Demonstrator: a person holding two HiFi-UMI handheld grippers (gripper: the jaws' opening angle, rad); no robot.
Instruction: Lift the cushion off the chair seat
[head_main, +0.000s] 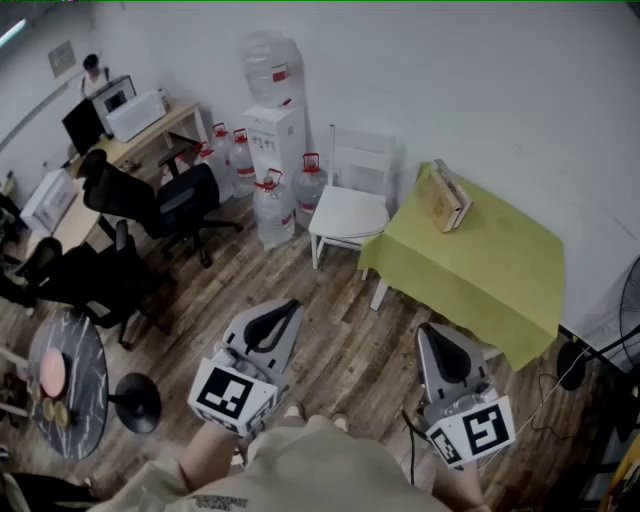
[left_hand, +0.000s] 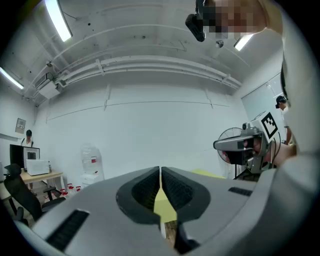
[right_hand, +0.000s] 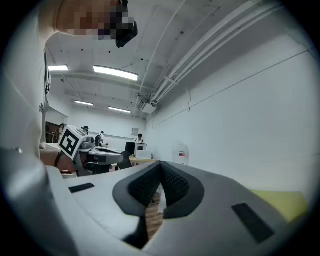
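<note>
A white chair (head_main: 358, 165) stands against the far wall beside the green table, and a pale white cushion (head_main: 346, 213) covers its seat. My left gripper (head_main: 291, 305) hovers over the wooden floor well short of the chair, jaws shut and empty. To its right my right gripper (head_main: 427, 330) is also shut with nothing in it. In the left gripper view the left gripper (left_hand: 160, 171) has its pads pressed together and the right gripper (left_hand: 244, 145) shows at the right edge. In the right gripper view the right gripper (right_hand: 160, 166) is closed; the chair is hidden behind it.
A table with a green cloth (head_main: 490, 270) carries a wooden box (head_main: 446, 198). Several water bottles (head_main: 272, 208) and a dispenser (head_main: 274, 120) stand left of the chair. Black office chairs (head_main: 160, 205), a round dark table (head_main: 66, 385) and desks fill the left. A fan (head_main: 630, 300) stands at the far right.
</note>
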